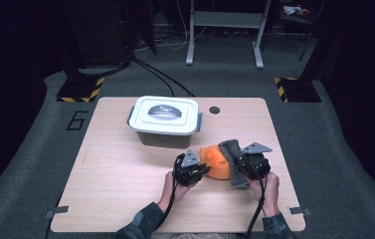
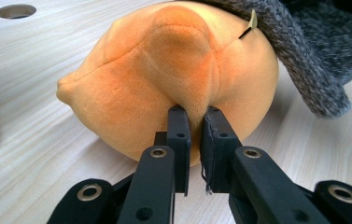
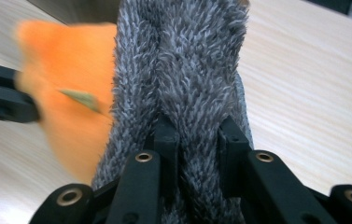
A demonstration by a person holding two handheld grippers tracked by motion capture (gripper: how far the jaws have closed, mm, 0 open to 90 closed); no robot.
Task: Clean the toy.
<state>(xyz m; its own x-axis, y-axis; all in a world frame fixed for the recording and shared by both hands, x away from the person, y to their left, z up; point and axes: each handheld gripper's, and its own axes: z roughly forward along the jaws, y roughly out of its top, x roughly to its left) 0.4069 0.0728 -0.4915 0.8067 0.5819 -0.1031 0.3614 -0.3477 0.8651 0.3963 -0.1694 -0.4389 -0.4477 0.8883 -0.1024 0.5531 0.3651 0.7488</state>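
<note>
Orange plush toy point(image 2: 164, 84) lying on the wooden surface point(image 1: 120, 174), near its front edge, right of centre. Pinched at a raised fold by the left tongs point(image 2: 194, 116), jaws nearly together on the plush. Draped against its right side, a grey knitted cloth point(image 3: 183, 70), clamped by the right tongs point(image 3: 194, 133). Behind, well apart, a white-lidded box point(image 1: 164, 119) beside a round hole point(image 1: 215, 110) in the surface.

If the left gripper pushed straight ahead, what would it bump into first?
The orange plush toy: the left gripper already pinches a fold of it, so it would press straight into the body, probably with the grey knitted piece behind.
</note>
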